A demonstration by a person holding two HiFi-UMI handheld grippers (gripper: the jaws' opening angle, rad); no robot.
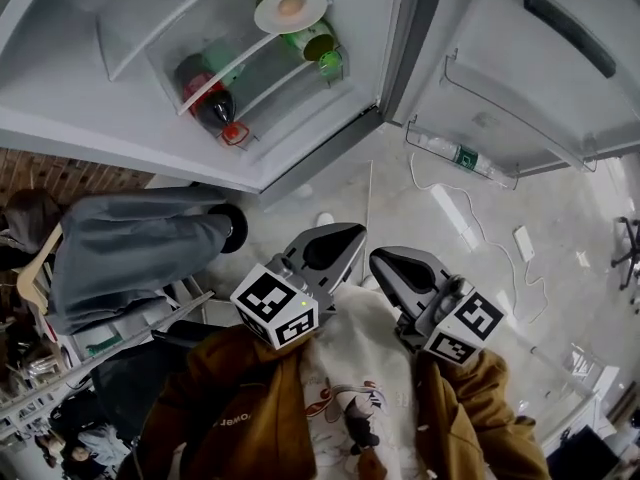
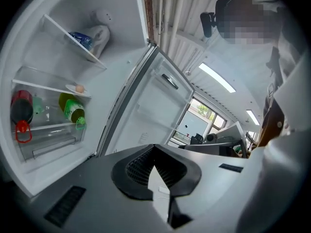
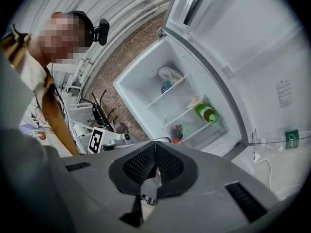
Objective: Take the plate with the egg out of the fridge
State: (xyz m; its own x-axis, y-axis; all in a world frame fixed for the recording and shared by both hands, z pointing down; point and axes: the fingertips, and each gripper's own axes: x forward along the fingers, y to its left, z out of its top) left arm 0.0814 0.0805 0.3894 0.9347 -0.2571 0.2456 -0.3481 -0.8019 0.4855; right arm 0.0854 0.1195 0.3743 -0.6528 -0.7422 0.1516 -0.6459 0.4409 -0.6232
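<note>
A small white plate (image 1: 290, 9) with a brown egg (image 1: 291, 6) sits on a glass shelf in the open fridge (image 1: 60, 88). The same plate (image 2: 77, 89) shows in the left gripper view, and the plate (image 3: 194, 101) shows far off in the right gripper view. Both grippers hang low near the person's chest, well away from the fridge. My left gripper (image 1: 348, 238) is shut with nothing in it. My right gripper (image 1: 385, 260) is shut and holds nothing either.
A green bottle (image 1: 315, 40) and a dark bottle with a red cap (image 1: 208, 100) lie under the plate's shelf. The fridge door (image 1: 520, 68) stands open at the right with a bottle (image 1: 462, 156) in its rack. Cables lie on the floor (image 1: 450, 228).
</note>
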